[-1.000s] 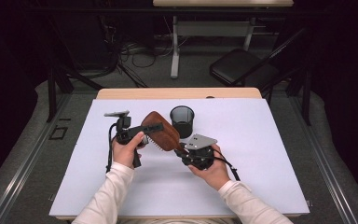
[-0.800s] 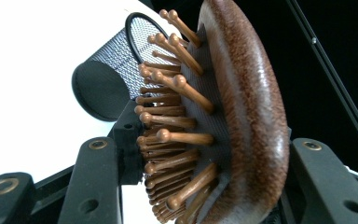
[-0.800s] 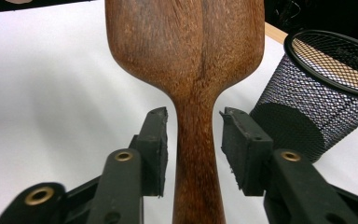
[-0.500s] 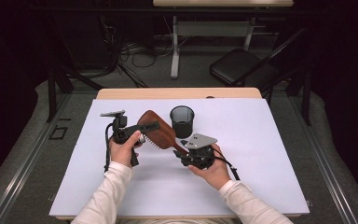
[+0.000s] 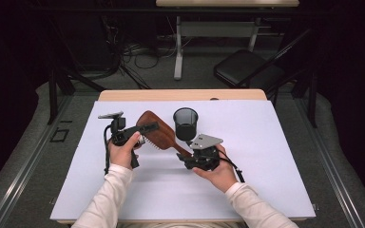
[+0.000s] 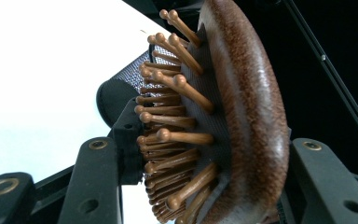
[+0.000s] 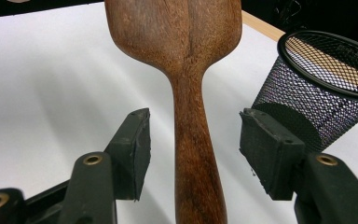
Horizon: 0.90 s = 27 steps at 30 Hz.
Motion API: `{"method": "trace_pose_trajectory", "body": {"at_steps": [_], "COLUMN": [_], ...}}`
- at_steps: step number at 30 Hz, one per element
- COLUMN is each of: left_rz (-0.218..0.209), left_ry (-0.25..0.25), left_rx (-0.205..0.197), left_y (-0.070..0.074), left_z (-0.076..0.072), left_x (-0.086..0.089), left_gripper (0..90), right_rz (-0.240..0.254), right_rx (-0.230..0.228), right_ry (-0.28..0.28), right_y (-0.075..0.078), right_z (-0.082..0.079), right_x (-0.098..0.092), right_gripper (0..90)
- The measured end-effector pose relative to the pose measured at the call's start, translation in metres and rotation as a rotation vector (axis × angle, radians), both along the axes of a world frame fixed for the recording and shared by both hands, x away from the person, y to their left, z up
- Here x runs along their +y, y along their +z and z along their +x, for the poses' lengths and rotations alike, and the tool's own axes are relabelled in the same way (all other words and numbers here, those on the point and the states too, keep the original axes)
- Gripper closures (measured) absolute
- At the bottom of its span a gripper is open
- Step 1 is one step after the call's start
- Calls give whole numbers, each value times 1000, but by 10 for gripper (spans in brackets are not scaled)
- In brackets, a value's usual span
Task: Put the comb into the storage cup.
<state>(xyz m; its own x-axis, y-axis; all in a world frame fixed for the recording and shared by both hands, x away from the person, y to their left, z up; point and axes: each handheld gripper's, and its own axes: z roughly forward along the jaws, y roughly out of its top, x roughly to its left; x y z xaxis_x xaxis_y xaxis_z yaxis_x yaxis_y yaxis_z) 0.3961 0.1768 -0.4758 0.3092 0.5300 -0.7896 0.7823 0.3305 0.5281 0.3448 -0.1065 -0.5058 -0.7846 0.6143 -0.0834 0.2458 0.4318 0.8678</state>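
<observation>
Since the earlier frame, the right gripper's (image 5: 188, 159) jaws have just been opening; they now stand apart on either side of the wooden hairbrush's (image 5: 158, 135) handle, pads clear of it. The left gripper (image 5: 140, 130) is clamped across the brush head, one jaw on the bristle side, one on the wooden back. The brush hangs above the white table (image 5: 266, 156), at eight o'clock of the black mesh cup (image 5: 185, 123).

Bright overhead light on a glaring white table sheet (image 5: 266, 156), dark surroundings, soft shadows, close-ups slightly blurred.
</observation>
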Motion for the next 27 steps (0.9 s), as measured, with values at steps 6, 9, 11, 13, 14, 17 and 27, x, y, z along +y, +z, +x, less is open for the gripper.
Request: {"method": "trace_pose_trajectory", "body": {"at_steps": [6,9,11,13,14,17,27], "left_rz": [11,15,18,20,22,31,31], "left_ry": [10,13,16,18,19,26,41], "left_rx": [-14,-13,-14,-16,-17,-19,-24], "left_y": [2,2,2,2,2,3,4], "left_z": [-1,-1,-1,-1,-1,-1,-1], "left_x": [3,4,4,4,5,5,10], "left_gripper": [490,490,490,490,490,490,490], "right_rz": [-2,-11,-13,-22,-27,-29,-40], "right_rx": [0,-25,-29,-23,-19,-18,-18], "right_ry": [17,20,25,27,28,32,13], "right_y": [0,1,1,0,0,-1,0], "right_z": [0,0,0,1,1,2,2], "right_x": [0,-1,-1,-1,-1,0,-2], "right_gripper": [412,411,411,411,412,421,416]}}
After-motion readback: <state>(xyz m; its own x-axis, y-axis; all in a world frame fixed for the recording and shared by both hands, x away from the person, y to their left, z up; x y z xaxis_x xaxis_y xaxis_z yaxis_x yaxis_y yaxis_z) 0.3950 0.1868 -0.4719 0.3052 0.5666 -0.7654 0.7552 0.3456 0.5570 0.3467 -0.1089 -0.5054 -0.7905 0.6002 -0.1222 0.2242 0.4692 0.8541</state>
